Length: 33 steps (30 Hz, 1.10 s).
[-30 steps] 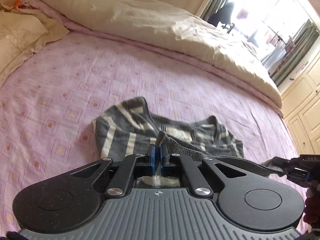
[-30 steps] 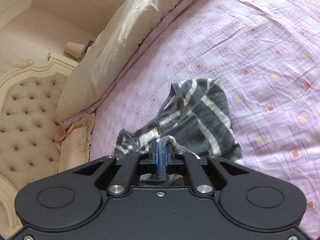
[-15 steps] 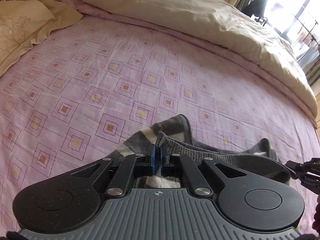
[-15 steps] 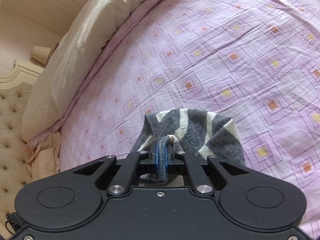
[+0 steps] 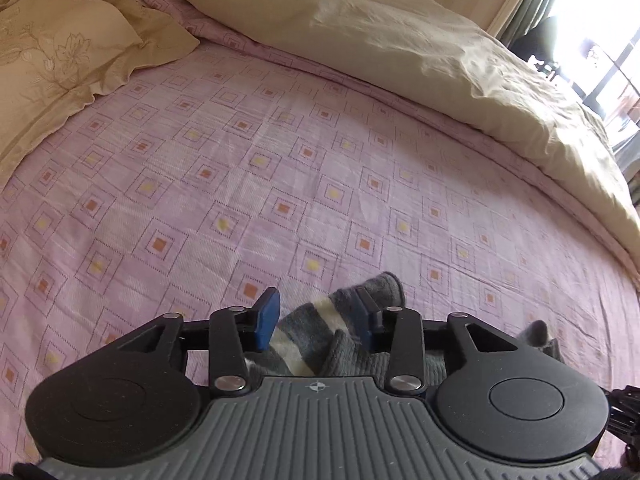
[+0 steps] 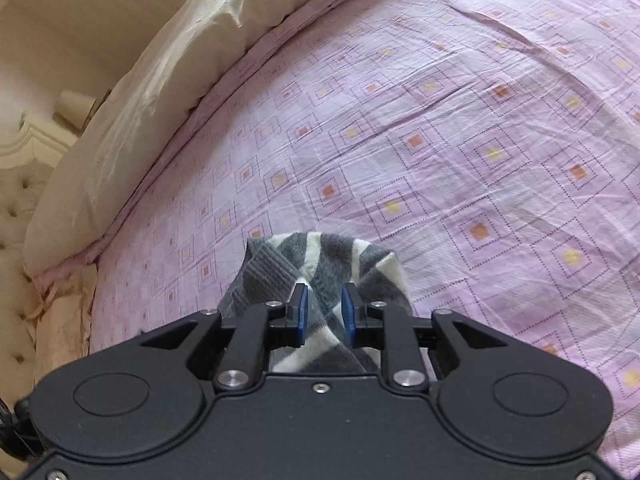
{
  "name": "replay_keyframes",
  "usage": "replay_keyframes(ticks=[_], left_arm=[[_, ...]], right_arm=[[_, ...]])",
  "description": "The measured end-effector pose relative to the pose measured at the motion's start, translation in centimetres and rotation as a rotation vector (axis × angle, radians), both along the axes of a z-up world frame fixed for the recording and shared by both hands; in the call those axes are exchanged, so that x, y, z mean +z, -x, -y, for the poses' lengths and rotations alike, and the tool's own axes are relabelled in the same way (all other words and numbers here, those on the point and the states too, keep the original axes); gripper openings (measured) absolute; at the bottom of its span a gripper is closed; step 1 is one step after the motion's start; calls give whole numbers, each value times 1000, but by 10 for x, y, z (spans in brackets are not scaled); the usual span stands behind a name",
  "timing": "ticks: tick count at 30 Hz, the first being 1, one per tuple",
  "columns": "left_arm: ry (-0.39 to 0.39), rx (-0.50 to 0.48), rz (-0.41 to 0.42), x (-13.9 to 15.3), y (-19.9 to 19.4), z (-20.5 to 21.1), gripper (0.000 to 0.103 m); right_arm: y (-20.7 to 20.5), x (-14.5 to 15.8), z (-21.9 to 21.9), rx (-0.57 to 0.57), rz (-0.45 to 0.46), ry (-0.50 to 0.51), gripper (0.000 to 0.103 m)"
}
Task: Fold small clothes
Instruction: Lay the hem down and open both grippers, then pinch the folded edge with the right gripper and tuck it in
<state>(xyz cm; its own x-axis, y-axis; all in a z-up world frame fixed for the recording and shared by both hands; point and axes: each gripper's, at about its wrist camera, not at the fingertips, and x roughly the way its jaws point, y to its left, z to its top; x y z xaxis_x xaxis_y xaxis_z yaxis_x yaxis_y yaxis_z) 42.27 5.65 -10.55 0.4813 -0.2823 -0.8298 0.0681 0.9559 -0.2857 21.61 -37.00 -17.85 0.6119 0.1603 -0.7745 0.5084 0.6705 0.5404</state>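
A small grey knit garment with cream stripes [image 5: 320, 336] lies folded on the pink patterned bedsheet [image 5: 240, 184]. My left gripper [image 5: 316, 318] is open, its blue pads [image 5: 267, 318] spread on either side of the garment's near edge. In the right wrist view the same garment [image 6: 320, 264] lies under my right gripper [image 6: 324, 314], which is open with the cloth between its blue pads [image 6: 301, 316]. Most of the garment is hidden under the gripper bodies.
A cream duvet [image 5: 420, 52] runs along the far side of the bed. A cream embroidered pillow [image 5: 52, 64] lies at the far left. A tufted headboard [image 6: 16, 208] shows at the left of the right wrist view. A bright window [image 5: 600, 48] is at the right.
Both grippers were shut on the garment's edges and carried them forward over the garment. Now both have opened and the cloth lies loose on the folded garment.
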Motion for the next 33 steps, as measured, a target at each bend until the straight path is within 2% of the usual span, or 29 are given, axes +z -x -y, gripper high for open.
replay_keyframes(ticks=[2,5,10,11,13,15,19,21,24,26,27,30,33], left_arm=[[0,-25,-32,-1,17,2,44],[-28,-82,-72,-8,51,8,45],[-95,-206,-161,-35,100,24,49],[-120,-220,-164,-40,105,26,54],[-167,-221,-142,-48,113,27,71],[-156,-219,-162,-56,113,25,88],[-202,-305,-180,-62,112,40,102],[-240,-327,-172,-64,113,46,103],[-248,-302,-157,-65,114,47,103],[-255,-298,-145,-65,115,48,103],[-261,-298,-141,-65,116,48,103],[-268,-300,-136,-66,116,48,103],[-270,-292,-126,-66,116,48,103]], right_arm=[[9,0,-6,64,-13,25,31],[20,-2,-18,157,-37,77,31],[30,-7,-41,309,-83,187,31],[31,-7,-43,326,-88,202,31],[33,-8,-44,338,-97,217,31],[34,-8,-44,335,-97,219,37],[30,-9,-45,350,-106,236,40],[28,-11,-47,365,-110,241,42],[28,-12,-47,373,-121,233,42],[29,-11,-46,388,-137,199,9],[30,-10,-47,405,-155,193,8],[39,-7,-48,425,-211,284,7],[47,-12,-42,375,-228,256,7]])
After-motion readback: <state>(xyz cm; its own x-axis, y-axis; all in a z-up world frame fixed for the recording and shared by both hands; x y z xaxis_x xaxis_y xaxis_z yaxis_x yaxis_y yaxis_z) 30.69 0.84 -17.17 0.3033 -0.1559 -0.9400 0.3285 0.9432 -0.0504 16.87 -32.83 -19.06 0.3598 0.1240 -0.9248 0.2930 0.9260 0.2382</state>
